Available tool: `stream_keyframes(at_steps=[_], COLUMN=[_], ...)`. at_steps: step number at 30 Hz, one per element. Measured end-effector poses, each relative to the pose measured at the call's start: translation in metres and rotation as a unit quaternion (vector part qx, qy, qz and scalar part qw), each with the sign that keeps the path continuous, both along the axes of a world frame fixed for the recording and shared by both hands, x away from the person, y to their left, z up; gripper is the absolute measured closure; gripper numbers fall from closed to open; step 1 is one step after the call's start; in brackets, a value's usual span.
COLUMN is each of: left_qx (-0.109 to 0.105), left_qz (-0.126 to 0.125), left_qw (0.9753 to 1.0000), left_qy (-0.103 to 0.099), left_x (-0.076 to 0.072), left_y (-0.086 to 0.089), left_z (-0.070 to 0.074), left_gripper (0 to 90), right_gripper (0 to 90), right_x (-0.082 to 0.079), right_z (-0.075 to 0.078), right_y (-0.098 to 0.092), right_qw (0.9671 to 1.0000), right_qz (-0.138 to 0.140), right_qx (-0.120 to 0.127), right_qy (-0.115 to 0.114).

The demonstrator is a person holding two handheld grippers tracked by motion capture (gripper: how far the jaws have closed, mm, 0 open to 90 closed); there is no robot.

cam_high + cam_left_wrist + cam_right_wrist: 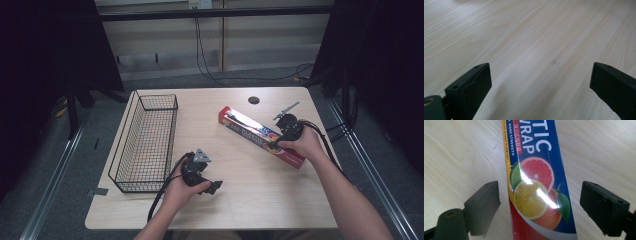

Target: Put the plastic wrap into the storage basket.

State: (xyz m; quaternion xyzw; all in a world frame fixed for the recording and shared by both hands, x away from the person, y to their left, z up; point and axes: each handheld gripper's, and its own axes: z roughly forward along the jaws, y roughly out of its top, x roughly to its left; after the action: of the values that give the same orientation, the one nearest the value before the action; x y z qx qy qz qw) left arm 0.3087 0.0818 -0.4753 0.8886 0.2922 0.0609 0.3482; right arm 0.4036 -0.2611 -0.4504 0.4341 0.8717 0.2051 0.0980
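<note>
**mo_k:** While we're going across from the left, first thing on the table (240, 200) is the black wire basket (145, 142), sitting along the left edge with nothing visible inside it. Just right of its near end is the left gripper (216, 187), held low over bare wood near the front edge.

**tinker9:** Yep, and its own camera backs that up: the left gripper (541, 82) has its jaws spread wide with just plain wood grain between them. Released, nothing in it.

**mo_k:** Next over is the plastic wrap box (260, 135), lying flat and diagonal on the right half of the table, far end pointing toward the back left. Well apart from the basket.

**tinker9:** Right gripper (274, 145) is at the near end of that box. From its camera, the right gripper (540, 206) straddles the plastic wrap box (536, 195), one jaw on each side, both with a visible gap to the cardboard. So it's spread around the box, not clamped.

**mo_k:** Citrus picture on the lid sits right between the jaws, lol.
</note>
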Motion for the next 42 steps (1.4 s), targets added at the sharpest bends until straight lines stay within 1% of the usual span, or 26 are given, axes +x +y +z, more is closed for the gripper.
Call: stream_keyframes(at_steps=[3,4,5,6,7,8,11,13,14,17,18,19,21,22,24,26,28,31,33,34,37,39,42], left_qx=[0.003,0.003,0.005,-0.001,-0.001,-0.002,-0.001,0.004,0.006,0.004,0.000,0.000,0.010,0.008,0.007,0.008,0.008,0.015,0.013,0.015,0.016,0.015,0.014], left_qz=[0.002,0.001,0.000,-0.002,-0.002,0.000,-0.001,0.000,-0.002,0.000,0.001,0.001,-0.003,-0.001,0.001,0.001,0.000,-0.003,-0.003,-0.001,-0.001,0.000,0.000], left_qw=[1.0000,1.0000,1.0000,1.0000,1.0000,1.0000,1.0000,1.0000,1.0000,1.0000,1.0000,1.0000,0.9999,1.0000,1.0000,1.0000,1.0000,0.9999,0.9999,0.9999,0.9999,0.9999,0.9999], left_qy=[-0.001,0.000,-0.001,-0.001,-0.001,-0.002,-0.002,-0.003,-0.003,-0.002,-0.003,-0.003,0.000,-0.001,-0.001,-0.001,0.000,0.001,0.002,0.000,-0.001,-0.003,-0.003], left_x=[0.000,0.000,0.000,0.000,0.000,0.000,0.000,0.000,0.000,0.000,0.000,0.000,0.000,0.000,0.000,0.001,0.001,0.001,0.001,0.001,0.001,0.001,0.001], left_y=[-0.001,-0.001,-0.001,-0.002,-0.002,-0.002,-0.002,-0.002,-0.002,-0.002,-0.002,-0.002,-0.001,-0.001,-0.001,-0.001,-0.001,-0.001,-0.001,-0.001,-0.001,-0.001,-0.001], left_z=[0.000,0.000,0.000,-0.001,-0.001,-0.002,-0.002,-0.002,-0.002,-0.002,-0.003,-0.003,-0.003,-0.003,-0.004,-0.004,-0.004,-0.004,-0.004,-0.005,-0.005,-0.005,-0.006], left_gripper=[3.8,3.8,3.8,3.8,3.7,3.8,3.7,3.7,3.8,3.7,3.7,3.8,3.8,3.7,3.8,3.8,3.8,3.7,3.8,3.8,3.7,3.8,3.8], right_gripper=[18.0,18.3,20.5,21.0,21.0,23.4,23.4,24.1,24.7,25.1,26.2,26.7,27.2,28.0,31.2,32.0,35.8,36.1,36.4,36.7,36.8,37.1,37.7], right_x=[0.002,0.002,0.003,0.003,0.003,0.004,0.004,0.005,0.006,0.007,0.008,0.009,0.010,0.010,0.011,0.010,0.011,0.012,0.012,0.012,0.013,0.014,0.015], right_z=[-0.002,-0.003,-0.003,-0.004,-0.004,-0.004,-0.005,-0.005,-0.005,-0.004,-0.004,-0.005,-0.006,-0.005,-0.005,-0.005,-0.004,-0.004,-0.004,-0.003,-0.003,-0.002,-0.002], right_y=[0.001,0.001,0.001,0.001,0.001,0.001,0.001,0.004,0.005,0.007,0.009,0.009,0.011,0.012,0.013,0.014,0.013,0.012,0.012,0.012,0.012,0.013,0.013], right_qw=[1.0000,1.0000,0.9999,0.9999,0.9999,0.9999,0.9998,0.9997,0.9997,0.9997,0.9996,0.9997,0.9996,0.9996,0.9996,0.9996,0.9995,0.9995,0.9993,0.9994,0.9993,0.9990,0.9986], right_qz=[0.002,-0.002,-0.004,-0.003,-0.003,-0.003,-0.001,0.001,0.003,0.005,0.004,0.009,0.012,0.010,0.018,0.013,0.017,0.018,0.023,0.019,0.020,0.022,0.030], right_qx=[-0.002,-0.003,-0.005,-0.007,-0.007,-0.005,-0.009,-0.014,-0.013,-0.016,-0.018,-0.017,-0.017,-0.016,-0.016,-0.013,-0.022,-0.018,-0.021,-0.019,-0.018,-0.024,-0.029], right_qy=[0.004,0.005,0.013,0.011,0.011,0.014,0.016,0.020,0.018,0.020,0.019,0.017,0.020,0.022,0.018,0.019,0.017,0.019,0.019,0.023,0.025,0.031,0.032])
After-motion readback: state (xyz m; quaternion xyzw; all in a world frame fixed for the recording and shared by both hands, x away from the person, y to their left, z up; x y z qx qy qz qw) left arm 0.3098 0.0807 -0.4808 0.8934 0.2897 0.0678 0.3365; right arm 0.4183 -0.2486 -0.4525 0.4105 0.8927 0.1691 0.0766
